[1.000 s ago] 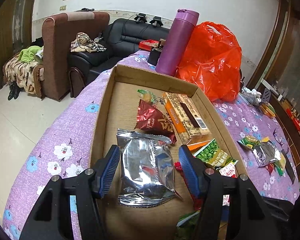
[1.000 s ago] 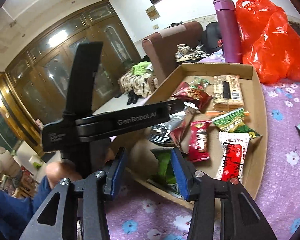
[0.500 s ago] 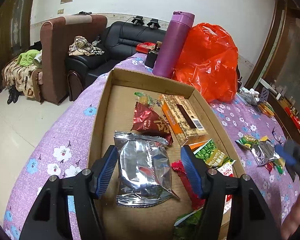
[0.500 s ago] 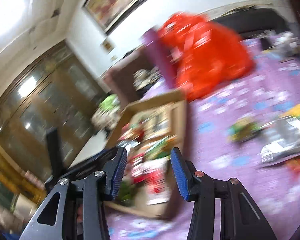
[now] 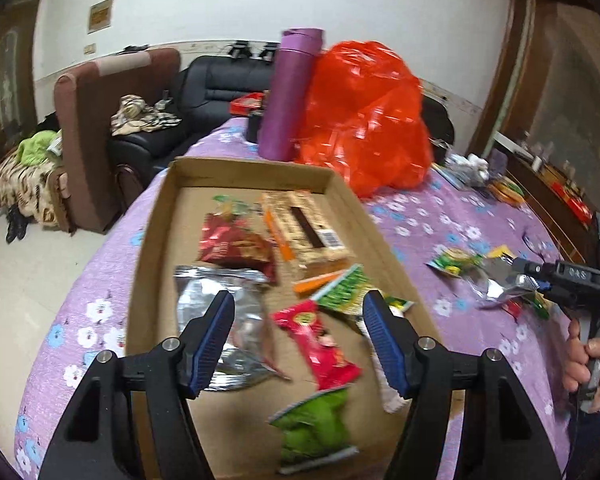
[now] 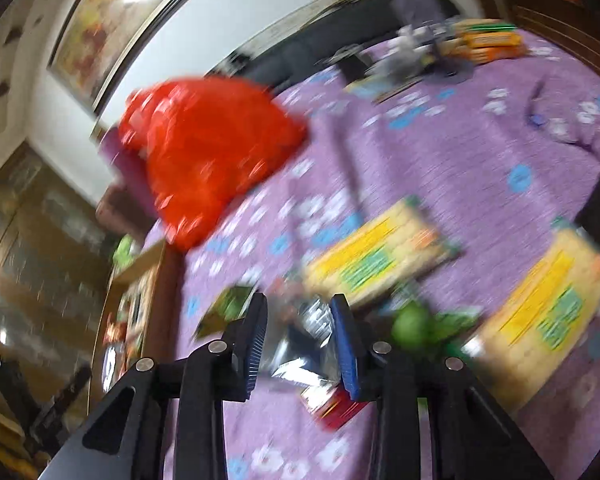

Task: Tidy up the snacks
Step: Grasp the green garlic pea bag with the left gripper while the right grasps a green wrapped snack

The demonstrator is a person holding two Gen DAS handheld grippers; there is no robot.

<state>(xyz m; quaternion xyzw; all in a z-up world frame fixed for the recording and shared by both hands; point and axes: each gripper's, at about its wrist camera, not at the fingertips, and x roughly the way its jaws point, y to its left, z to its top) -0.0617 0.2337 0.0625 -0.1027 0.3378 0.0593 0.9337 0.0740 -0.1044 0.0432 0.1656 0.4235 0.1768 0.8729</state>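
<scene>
Left gripper (image 5: pixel 298 336) wide, empty, jaws just opening, above box (image 5: pixel 156 216) of snacks. Right gripper (image 6: pixel 298 340) narrow, jaws just closing around silver packet (image 6: pixel 308 344) on desk (image 6: pixel 480 160); contact unclear, blurred.

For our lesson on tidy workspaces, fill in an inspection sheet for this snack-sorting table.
Surface: purple flowered tablecloth.
Job's things: cardboard tray holding several snack packets; silver packet and others loose on the cloth.
Clutter: purple flask, red bag.
Grippers: left claw open above the tray, just been opening; right claw just been closing around the silver packet, contact unclear.
Cables: nothing seen.
Surroundings: brown armchair, black sofa.
</scene>
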